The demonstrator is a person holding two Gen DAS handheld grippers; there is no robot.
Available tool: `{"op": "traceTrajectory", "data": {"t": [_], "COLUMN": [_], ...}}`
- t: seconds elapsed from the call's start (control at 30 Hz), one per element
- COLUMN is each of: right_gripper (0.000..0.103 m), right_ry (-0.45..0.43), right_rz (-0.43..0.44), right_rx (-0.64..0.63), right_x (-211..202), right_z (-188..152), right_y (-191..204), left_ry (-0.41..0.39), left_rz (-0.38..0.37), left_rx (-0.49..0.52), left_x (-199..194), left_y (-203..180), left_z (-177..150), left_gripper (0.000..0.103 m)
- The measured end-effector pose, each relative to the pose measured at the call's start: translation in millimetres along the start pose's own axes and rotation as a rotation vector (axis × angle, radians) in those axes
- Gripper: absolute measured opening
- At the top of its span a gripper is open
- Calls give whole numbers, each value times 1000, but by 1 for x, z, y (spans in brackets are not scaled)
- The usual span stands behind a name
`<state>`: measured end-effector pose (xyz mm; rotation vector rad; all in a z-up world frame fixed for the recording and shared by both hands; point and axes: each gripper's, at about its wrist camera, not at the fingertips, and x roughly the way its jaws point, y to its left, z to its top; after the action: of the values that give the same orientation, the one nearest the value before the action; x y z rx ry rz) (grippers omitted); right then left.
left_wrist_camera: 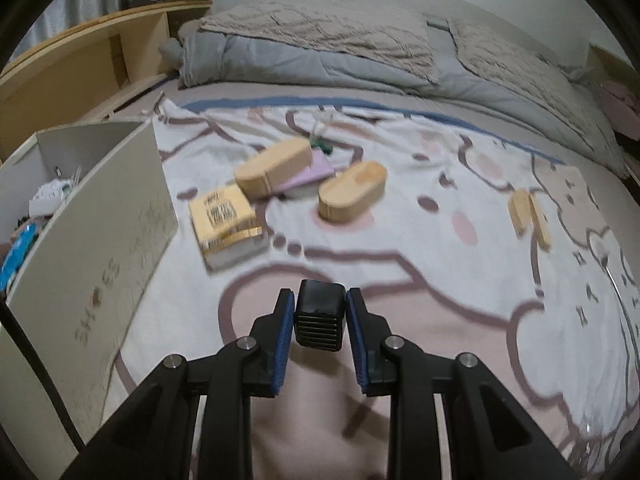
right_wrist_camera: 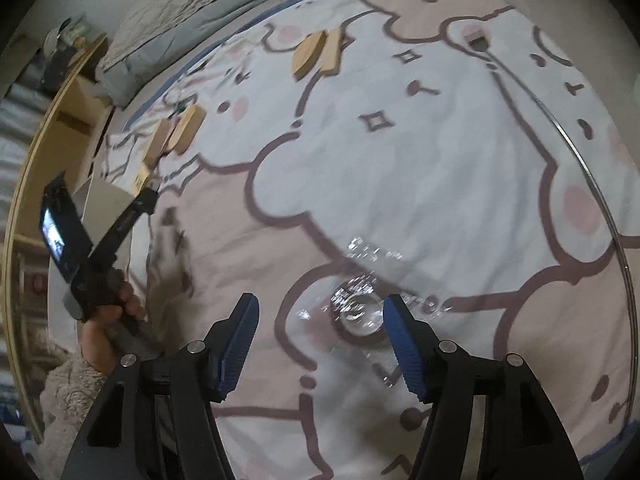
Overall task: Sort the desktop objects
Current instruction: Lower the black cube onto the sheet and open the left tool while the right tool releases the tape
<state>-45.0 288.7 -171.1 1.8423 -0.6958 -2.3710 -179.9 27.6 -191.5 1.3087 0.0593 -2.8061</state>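
The left claw [left_wrist_camera: 320, 320] is clamped on a small black block with a ribbed end face [left_wrist_camera: 319, 322], held clear above the patterned blanket [left_wrist_camera: 400, 240] that covers the bed. Its blue pads press the block's two flat sides. The block looks rigid and light, probably a plug adapter, though I cannot be sure. Smooth plastic can slip, so flat-side contact near the middle seems the right hold.

To the left, near, stands an open white shoe box [left_wrist_camera: 92, 216] with mixed small items inside; I judge it the likely destination. Farther off lie a yellow packet [left_wrist_camera: 224, 220], two oval wooden boxes [left_wrist_camera: 274, 168] [left_wrist_camera: 352, 190] with a lilac notebook [left_wrist_camera: 310, 170] between them, and to the right a pair of flat wooden pieces [left_wrist_camera: 528, 216]. The wooden things should be stiff and easy to pinch across their narrow width; the packet looks softer and may buckle.

The right claw [right_wrist_camera: 320, 332] has its jaws spread wide, holding nothing, above a clear glass plate [right_wrist_camera: 560, 128] that lies on the blanket, with its round foot [right_wrist_camera: 360, 312] between the pads. Glass is heavy, slick and breakable. The rim is the only thin place to grip, and it would need a firm, level lift. The person's left hand [right_wrist_camera: 108, 316] shows at the left.
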Motion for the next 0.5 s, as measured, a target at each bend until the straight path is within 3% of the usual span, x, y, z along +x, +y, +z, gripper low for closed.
{"op": "traceTrajectory", "data": {"t": [0.2,0.33,0.5], "right_gripper": [65,65,65], "right_ry": [120,197,185], "right_rz": [44,12,-29], "right_rx": [-21,-58,-71], "right_x": [18,36,50], "right_z": [-19,-33,-31], "right_y": [7,11,8], "left_ry": [31,38,53], "left_rz": [-8,-4,1], "left_rx": [30,48,53], "left_x": [-10,-14,-14], "left_y": [-1,-2,-4], "left_z": [-23,-37,-53], "left_gripper": [27,27,26]}}
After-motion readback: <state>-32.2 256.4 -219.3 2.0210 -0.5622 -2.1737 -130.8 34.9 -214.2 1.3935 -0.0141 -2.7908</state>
